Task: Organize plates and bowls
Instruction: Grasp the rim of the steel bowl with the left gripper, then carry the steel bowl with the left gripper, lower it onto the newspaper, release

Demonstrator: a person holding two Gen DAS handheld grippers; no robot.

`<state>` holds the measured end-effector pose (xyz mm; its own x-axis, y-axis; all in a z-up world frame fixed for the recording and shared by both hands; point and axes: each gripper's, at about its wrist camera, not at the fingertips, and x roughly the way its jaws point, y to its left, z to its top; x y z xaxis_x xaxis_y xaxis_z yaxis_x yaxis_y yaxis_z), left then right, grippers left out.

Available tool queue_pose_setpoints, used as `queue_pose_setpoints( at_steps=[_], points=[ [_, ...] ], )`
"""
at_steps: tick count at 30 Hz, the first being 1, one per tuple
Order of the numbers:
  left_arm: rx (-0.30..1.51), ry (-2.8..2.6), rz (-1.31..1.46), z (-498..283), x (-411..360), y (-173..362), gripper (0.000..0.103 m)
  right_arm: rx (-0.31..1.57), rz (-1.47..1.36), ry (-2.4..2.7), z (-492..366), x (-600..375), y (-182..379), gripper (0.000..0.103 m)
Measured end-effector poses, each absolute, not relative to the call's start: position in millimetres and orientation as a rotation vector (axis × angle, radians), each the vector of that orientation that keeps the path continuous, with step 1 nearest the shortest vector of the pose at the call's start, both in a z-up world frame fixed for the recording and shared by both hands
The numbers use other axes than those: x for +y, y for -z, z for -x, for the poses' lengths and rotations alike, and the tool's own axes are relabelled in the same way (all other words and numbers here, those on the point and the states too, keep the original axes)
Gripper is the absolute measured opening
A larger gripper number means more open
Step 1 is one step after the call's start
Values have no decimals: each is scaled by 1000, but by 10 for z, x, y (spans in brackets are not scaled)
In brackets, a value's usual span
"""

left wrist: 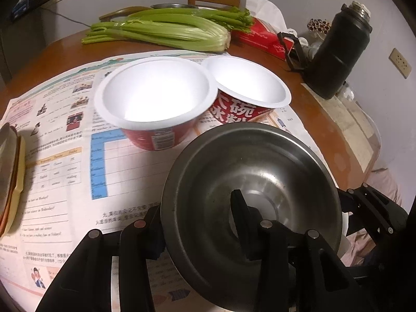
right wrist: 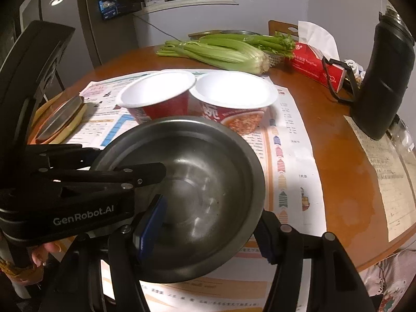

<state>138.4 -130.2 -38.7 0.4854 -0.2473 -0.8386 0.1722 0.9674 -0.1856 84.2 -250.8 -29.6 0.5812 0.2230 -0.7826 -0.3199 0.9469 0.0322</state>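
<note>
A steel bowl (left wrist: 260, 171) (right wrist: 202, 171) fills the near part of both views, over the printed paper. My left gripper (left wrist: 195, 208) is shut on the bowl's left wall, with one finger inside and one outside. My right gripper (right wrist: 210, 208) is shut on its right side, blue pad inside and the other finger against the outer rim. Behind it stand two red paper noodle bowls with white insides. The left one (left wrist: 153, 91) (right wrist: 156, 91) is tilted, its rim lying over the rim of the right one (left wrist: 249, 78) (right wrist: 234, 91). A steel plate on stacked yellow plates (left wrist: 7, 169) (right wrist: 62, 117) lies at the left.
Printed paper sheets (left wrist: 65, 135) cover the round wooden table (right wrist: 338, 140). Celery (left wrist: 169, 30) lies at the back, beside a red tissue box (right wrist: 312, 67). A black flask (left wrist: 338, 52) (right wrist: 382, 78) stands at the right. A person's hand (right wrist: 44, 252) shows low left.
</note>
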Motion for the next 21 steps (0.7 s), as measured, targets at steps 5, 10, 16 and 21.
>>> queue_pose_setpoints(
  at_steps=[5,10,16,21],
  points=[
    [1012,239,99,-1286,-1172,295,45,878,123,-337,-794,-2402,206,64],
    [979,213,109,-1146,-964,180,45,856,138,-368,-727,-2215,101,64],
    [960,163,141,-994,-634,123,45,836,157,-422,-656,-1908,28,64],
    [952,134,155,-892,-420,122,45,837,165,-454,-621,-1707,46,64]
  ],
)
